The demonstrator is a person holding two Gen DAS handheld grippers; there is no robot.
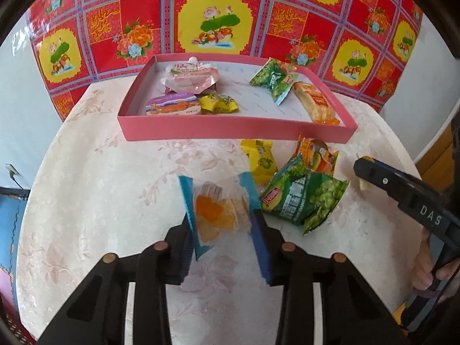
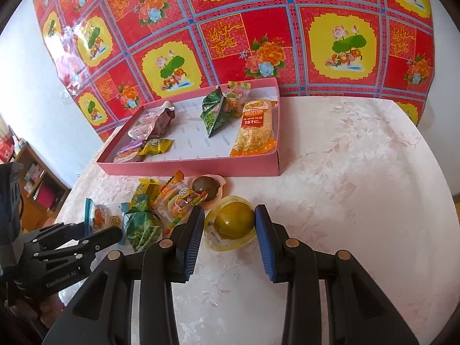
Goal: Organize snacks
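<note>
A pink tray at the table's far side holds several snacks; it also shows in the right wrist view. My left gripper is shut on a clear candy packet with blue ends, held just above the table. My right gripper is open, its blue pads either side of a yellow jelly cup that rests on the table. Loose on the table are a green pea bag, a small yellow packet, an orange minion packet and a brown cake.
The round table has a pale floral cloth. A red and yellow patterned sheet hangs behind it. A wooden shelf stands to the left below the table. The right gripper's body shows at the right of the left wrist view.
</note>
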